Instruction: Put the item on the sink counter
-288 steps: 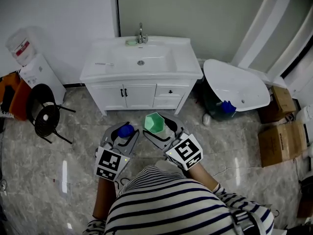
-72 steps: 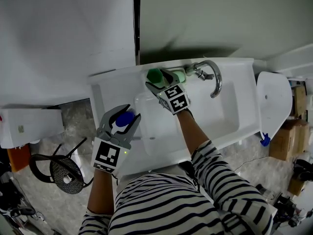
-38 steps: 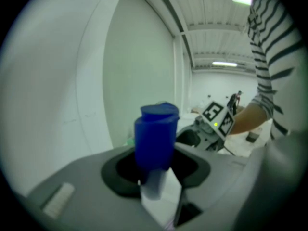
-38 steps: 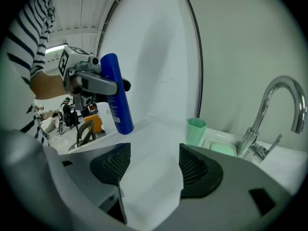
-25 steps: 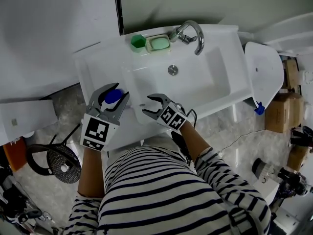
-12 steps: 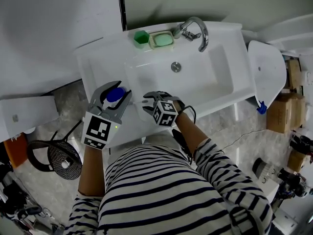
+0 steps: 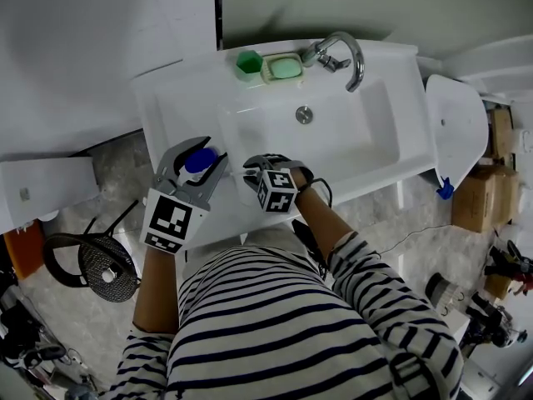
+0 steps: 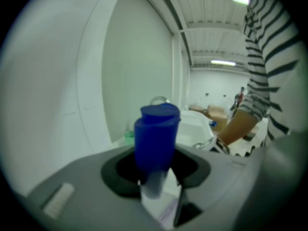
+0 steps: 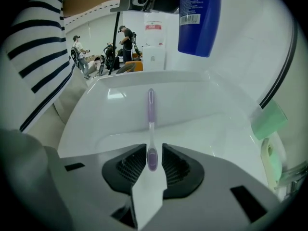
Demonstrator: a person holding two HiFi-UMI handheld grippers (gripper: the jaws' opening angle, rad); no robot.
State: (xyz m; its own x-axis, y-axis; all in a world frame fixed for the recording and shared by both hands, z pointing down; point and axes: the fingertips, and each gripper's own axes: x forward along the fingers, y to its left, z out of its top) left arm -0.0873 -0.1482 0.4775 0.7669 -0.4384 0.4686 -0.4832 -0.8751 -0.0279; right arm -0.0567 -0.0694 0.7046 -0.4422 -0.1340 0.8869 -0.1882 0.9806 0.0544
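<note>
One bottle (image 7: 200, 162), one toothbrush (image 9: 151, 121), one cup (image 7: 248, 61) — one sink (image 7: 360, 133).

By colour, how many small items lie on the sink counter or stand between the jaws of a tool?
Green: 2, the cup and the soap dish.
Blue: 1, the bottle.
Purple: 1, the toothbrush.
Total: 4.

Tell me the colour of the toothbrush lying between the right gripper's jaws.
The toothbrush is purple with a white middle section, clearest in the right gripper view.
</note>
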